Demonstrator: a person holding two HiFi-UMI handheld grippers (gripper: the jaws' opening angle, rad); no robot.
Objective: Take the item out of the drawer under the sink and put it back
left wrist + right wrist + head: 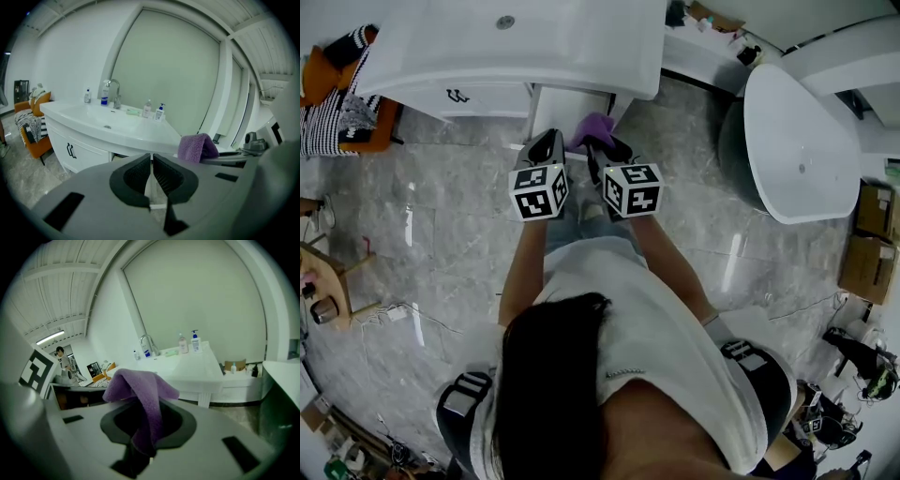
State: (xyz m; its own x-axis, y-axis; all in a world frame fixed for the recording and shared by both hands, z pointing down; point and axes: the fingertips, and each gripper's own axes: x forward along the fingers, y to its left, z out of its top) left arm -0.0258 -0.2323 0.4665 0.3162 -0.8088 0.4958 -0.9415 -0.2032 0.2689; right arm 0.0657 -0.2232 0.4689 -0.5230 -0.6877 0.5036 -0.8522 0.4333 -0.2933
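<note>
Before the sink (pixel 581 47), the right tool (pixel 602 148) pinches a purple cloth (pixel 592 127) (drooping); the left tool (pixel 547 141) is pressed together.

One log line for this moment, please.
right gripper: shut on purple cloth | left gripper: shut, empty | drawer: open under sink

Your left hand-held gripper (pixel 547 141) and right hand-held gripper (pixel 602 142) sit side by side at the centre of the frame. Both point up-frame at the open drawer (pixel 567 103) under the white sink (pixel 581 56). A purple cloth (pixel 592 127) is bunched at the tip of your right one, overlapping the drawer's lower right corner. A bathtub (pixel 797 141) lies at upper right.
</note>
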